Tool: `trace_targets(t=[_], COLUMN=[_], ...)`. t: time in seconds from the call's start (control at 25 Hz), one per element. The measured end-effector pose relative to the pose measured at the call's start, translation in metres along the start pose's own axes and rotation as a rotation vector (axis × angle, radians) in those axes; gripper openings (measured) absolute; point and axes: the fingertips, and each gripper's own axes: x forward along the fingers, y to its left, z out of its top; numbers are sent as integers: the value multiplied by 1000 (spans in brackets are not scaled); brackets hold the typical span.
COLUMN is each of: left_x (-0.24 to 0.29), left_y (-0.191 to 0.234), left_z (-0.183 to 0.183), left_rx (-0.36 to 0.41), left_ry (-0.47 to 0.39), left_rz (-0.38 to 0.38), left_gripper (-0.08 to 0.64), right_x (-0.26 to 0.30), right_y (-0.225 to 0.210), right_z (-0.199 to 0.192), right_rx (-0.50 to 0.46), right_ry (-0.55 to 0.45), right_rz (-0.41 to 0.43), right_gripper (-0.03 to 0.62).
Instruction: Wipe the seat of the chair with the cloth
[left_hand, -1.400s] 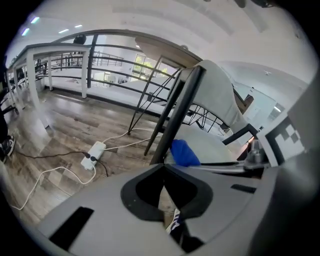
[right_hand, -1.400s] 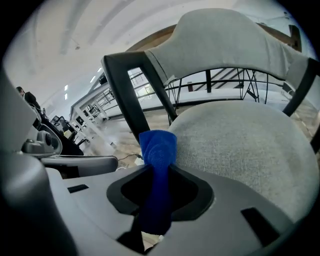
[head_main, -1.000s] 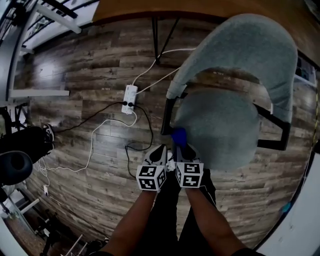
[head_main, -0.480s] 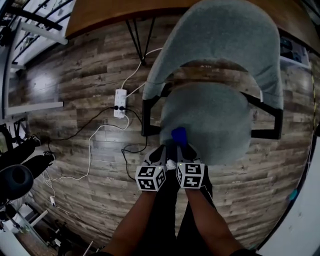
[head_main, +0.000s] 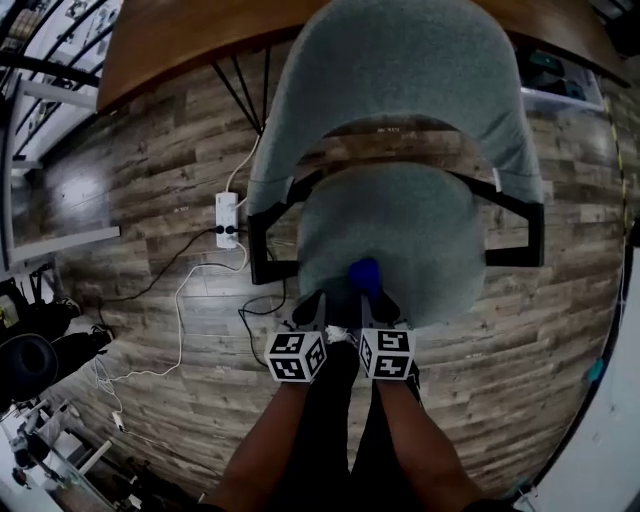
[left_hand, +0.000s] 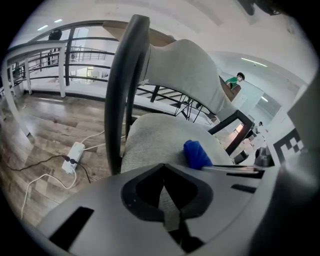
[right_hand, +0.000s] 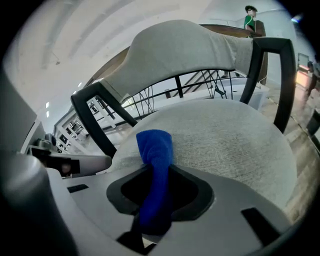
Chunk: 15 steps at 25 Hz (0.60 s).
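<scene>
The chair stands straight ahead, its grey fabric seat under a curved grey backrest. My right gripper is shut on a blue cloth, which sticks up over the seat's front edge. In the right gripper view the cloth rises from between the jaws of the right gripper, with the seat just beyond. My left gripper hangs beside it at the seat's front left; its jaws are shut on nothing. The left gripper view shows that gripper, the cloth and the seat.
Black armrest frames flank the seat. A white power strip with black and white cables lies on the wood floor to the left. A wooden tabletop runs behind the chair. The person's legs are below the grippers.
The chair has come from the upper right to the centre of the head view. Both grippers, with the cloth, now sit at the seat's front edge instead of beside its left corner.
</scene>
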Motion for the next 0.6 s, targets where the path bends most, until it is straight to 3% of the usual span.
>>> trace_targets(t=[0.6], left_x=[38], left_y=[-79], left_z=[-5], left_rx=[82], left_ry=[74], left_rz=[-119], left_gripper=[3], right_x=[-28], right_y=[-72], right_z=[2], right_rx=[66], right_ry=[-17], right_rz=[-105], right_gripper=[103])
